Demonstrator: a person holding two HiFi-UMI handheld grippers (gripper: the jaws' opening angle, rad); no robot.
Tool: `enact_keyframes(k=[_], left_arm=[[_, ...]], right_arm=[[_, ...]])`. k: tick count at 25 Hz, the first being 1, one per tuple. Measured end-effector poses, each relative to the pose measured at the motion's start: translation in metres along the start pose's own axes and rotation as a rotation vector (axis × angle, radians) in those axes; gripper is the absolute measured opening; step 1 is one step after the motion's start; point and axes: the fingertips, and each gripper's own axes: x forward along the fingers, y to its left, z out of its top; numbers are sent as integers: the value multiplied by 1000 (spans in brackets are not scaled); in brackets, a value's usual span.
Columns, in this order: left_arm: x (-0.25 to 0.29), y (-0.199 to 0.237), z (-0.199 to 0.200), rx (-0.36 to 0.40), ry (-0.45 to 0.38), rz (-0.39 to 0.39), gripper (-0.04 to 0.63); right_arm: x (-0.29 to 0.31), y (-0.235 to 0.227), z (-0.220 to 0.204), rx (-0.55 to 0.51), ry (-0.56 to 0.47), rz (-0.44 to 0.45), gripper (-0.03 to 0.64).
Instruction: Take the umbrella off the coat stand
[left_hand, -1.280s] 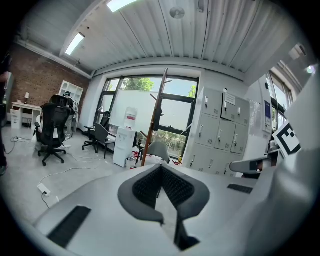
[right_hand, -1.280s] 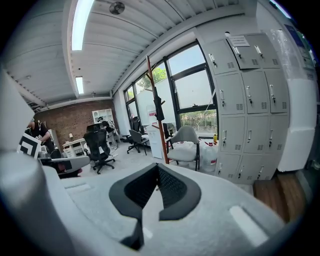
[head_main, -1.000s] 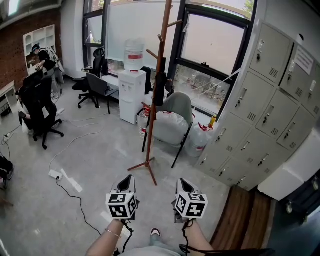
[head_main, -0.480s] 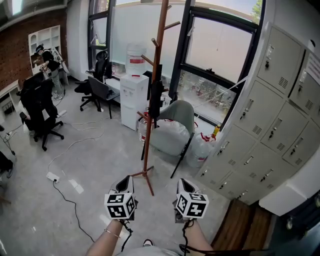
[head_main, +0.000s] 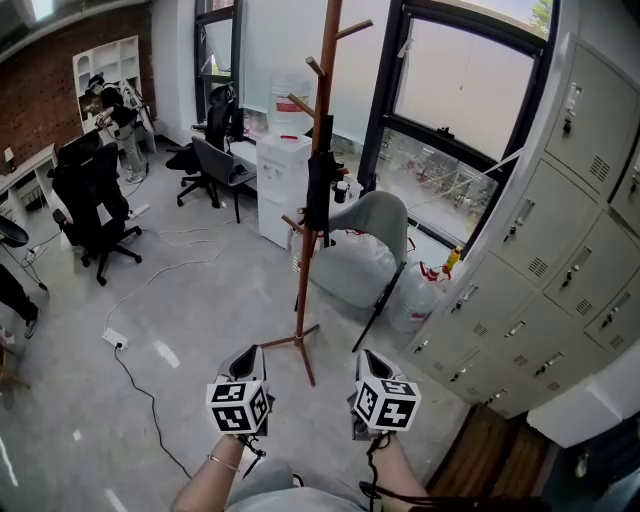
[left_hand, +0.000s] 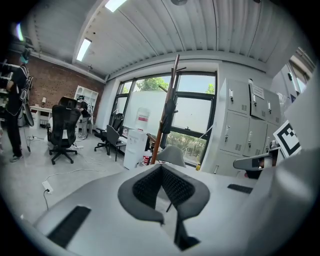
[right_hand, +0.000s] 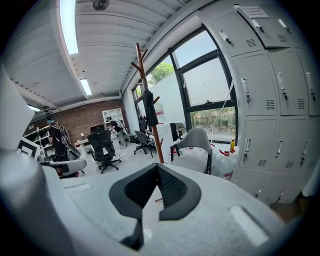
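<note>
A tall brown wooden coat stand (head_main: 309, 260) rises from the grey floor ahead of me. A black folded umbrella (head_main: 319, 185) hangs upright against its pole, about halfway up. My left gripper (head_main: 246, 362) and right gripper (head_main: 368, 362) are held side by side low in the head view, short of the stand's feet and well apart from the umbrella. Both are shut with nothing between the jaws. In the left gripper view the umbrella (left_hand: 170, 107) shows above the shut left gripper (left_hand: 161, 167). In the right gripper view the umbrella (right_hand: 148, 107) is left of centre above the right gripper (right_hand: 157, 166).
A white water dispenser (head_main: 285, 185), a grey chair (head_main: 375, 225) and white bags (head_main: 350, 270) stand behind the stand. Grey lockers (head_main: 560, 250) line the right wall. Black office chairs (head_main: 95, 200) and a person (head_main: 120, 120) are at the far left. A power strip (head_main: 115, 340) with its cable lies on the floor.
Both grippers and the head view have moved forward towards the coat stand, which now looks nearer and larger. The jaws stayed shut.
</note>
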Motion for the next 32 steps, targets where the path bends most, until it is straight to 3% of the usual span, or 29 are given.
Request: enact_keyframes(k=[9,16,32], left_arm=[[31,16,13,4,-1,39,3],[83,37,33,-31,-25,49,3],[216,93,131,-41,-97,26,3]], right_arm=[[41,-15,10,39,11,3,5],[94,-16,37,4,18,15,5],[230,-10,138,-39,-14,11,5]])
